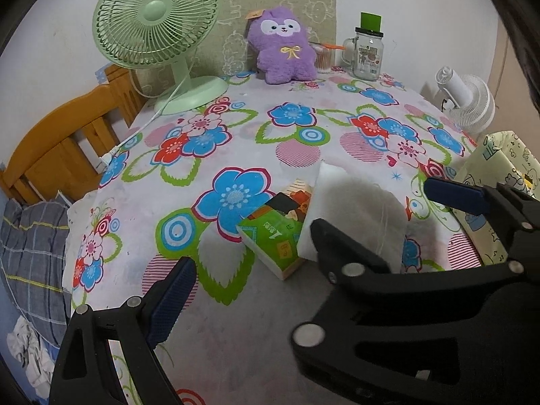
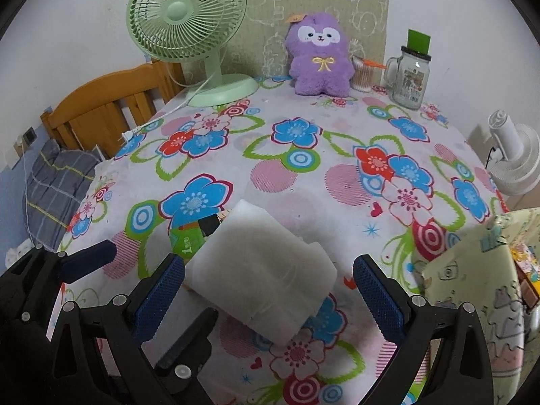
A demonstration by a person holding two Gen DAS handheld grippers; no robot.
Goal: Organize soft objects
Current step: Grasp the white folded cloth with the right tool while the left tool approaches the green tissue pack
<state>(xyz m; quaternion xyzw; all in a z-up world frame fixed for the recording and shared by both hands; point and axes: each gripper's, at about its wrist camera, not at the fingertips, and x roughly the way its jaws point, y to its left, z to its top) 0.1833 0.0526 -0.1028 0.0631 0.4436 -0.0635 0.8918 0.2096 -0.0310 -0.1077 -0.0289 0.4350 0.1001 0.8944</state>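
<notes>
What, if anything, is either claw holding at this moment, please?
Nothing. The right claw is open around the white foam block; its pads do not touch it. The left claw is open too.

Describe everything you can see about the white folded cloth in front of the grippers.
The white folded cloth is a thick, soft-looking rectangular wad, plain white with a faint seam line and a rounded fold at its near end. It lies on the floral tablecloth, its far edge overlapping a green tissue pack. It sits between the open jaws of the right gripper, which do not visibly touch it. The left gripper is close beside it.
</notes>
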